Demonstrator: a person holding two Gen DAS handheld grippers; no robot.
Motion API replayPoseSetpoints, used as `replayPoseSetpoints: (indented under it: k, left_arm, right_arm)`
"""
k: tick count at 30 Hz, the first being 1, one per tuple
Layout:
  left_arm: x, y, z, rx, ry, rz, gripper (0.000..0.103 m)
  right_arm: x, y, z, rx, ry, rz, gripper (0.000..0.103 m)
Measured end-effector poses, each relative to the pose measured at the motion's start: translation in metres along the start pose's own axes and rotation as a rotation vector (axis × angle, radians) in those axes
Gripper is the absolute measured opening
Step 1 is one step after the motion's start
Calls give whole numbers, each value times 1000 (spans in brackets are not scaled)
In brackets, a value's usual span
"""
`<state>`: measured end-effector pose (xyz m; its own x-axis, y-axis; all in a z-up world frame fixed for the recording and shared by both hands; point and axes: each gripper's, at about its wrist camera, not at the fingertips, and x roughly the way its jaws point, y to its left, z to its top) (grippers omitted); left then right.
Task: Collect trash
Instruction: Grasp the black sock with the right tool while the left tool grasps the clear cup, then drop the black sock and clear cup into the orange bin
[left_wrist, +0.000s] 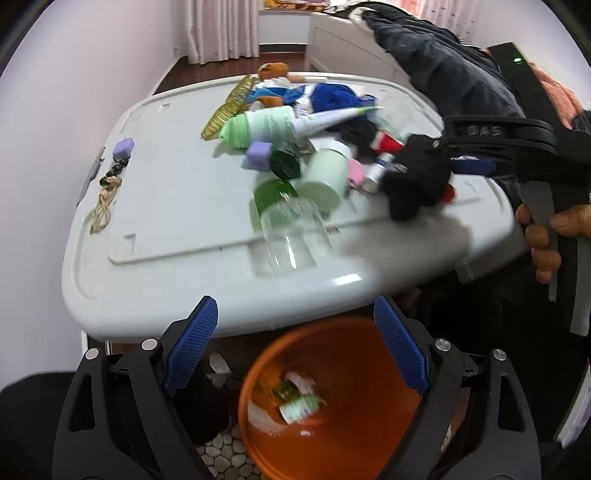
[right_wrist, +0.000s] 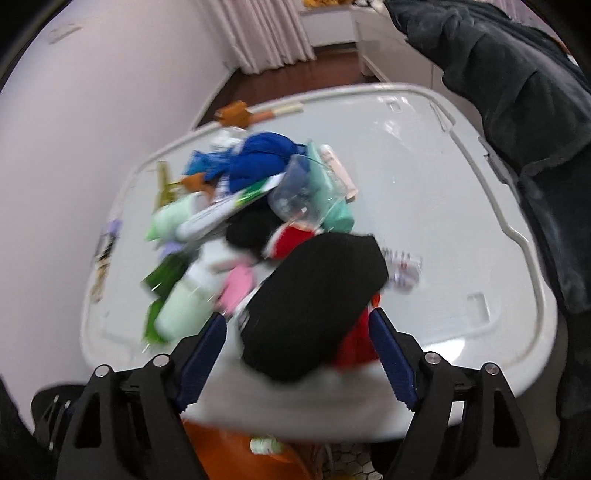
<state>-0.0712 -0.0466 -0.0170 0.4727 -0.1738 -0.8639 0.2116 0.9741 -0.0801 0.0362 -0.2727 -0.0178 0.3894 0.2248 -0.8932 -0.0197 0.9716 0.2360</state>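
Observation:
A pile of trash lies on a grey bin lid: a clear plastic bottle, pale green bottles, a white tube, blue cloth and a black cloth. My left gripper is open and empty above an orange bucket holding a small bottle. My right gripper is open, its fingers either side of the black cloth, which lies on the lid. In the left wrist view the right gripper sits over that cloth.
A purple cube and a beaded cord lie at the lid's left side. A dark jacket hangs at the right. White curtains and a wall stand behind. Pebble-pattern floor shows below.

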Motion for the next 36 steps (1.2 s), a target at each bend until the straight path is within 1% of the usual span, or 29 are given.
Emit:
replayPoseSetpoints:
  k: [1, 2, 3, 4, 6, 7, 8, 11, 13, 15, 16, 17, 19, 20, 21, 22, 24, 26, 30, 34, 36]
  left_arm:
    - [7, 1, 4, -7, -2, 12, 85]
    - [13, 1, 7, -10, -1, 27, 85]
    - [19, 1, 9, -12, 2, 42, 85]
    - [27, 1, 11, -17, 12, 52, 85]
    - [36, 2, 13, -33, 20, 49, 85]
    - [40, 2, 14, -49, 18, 40, 85]
    - [42, 3, 14, -61, 13, 30, 85]
    - [44, 2, 17, -97, -17, 13, 85]
    - [46, 1, 21, -125, -42, -3, 85]
    - [53, 0, 25, -149, -54, 8, 85]
    - [56, 0, 26, -153, -52, 14, 78]
    - [63, -1, 26, -153, -42, 14, 47]
    - [66, -5, 26, -113, -59, 22, 48]
    - [69, -7, 26, -92, -49, 13, 47]
    - [69, -8, 25, -80, -50, 19, 47]
    - [65, -8, 25, -72, -59, 21, 47]
    - [52, -5, 27, -76, -82, -2, 47]
    - [29, -4, 30, -70, -116, -25, 47]
    - [-21, -3, 34, -31, -179, -40, 47]
    - [-68, -1, 23, 23, -246, -8, 47]
    - [-82, -2, 16, 25, -260, 4, 47]
  right_arm:
    - [11, 0, 6, 6, 16, -3, 74]
    - [20, 0, 10, 1, 28, 0, 41]
    - [28, 1, 12, -6, 43, 0, 15]
    - [33, -1, 13, -1, 59, 17, 12]
    - [21, -5, 10, 17, 3, 58, 11]
    - [14, -3, 8, 7, -20, 60, 11]
    - [-1, -1, 6, -14, -77, 66, 11]
    - [-34, -2, 3, -25, -170, 121, 11]
    - [-51, -4, 0, -32, -206, 152, 12]
    - [-63, -7, -4, -45, -232, 167, 12]
    - [-64, -9, -6, -46, -237, 165, 12]
    - [-63, -12, -9, -44, -235, 162, 12]
    - [-57, -18, -10, -37, -225, 146, 12]
    - [-55, -22, -10, -30, -215, 141, 12]
    - [-52, -25, -10, -15, -201, 147, 12]
    - [-53, -28, -10, -5, -197, 160, 12]
    - [-59, -26, -11, -16, -210, 155, 12]
    - [-70, -20, -16, -38, -218, 167, 12]
    - [-99, -2, -29, -83, -225, 210, 12]
    - [-132, 18, -44, -133, -238, 253, 12]
    - [-146, 27, -52, -149, -234, 283, 12]
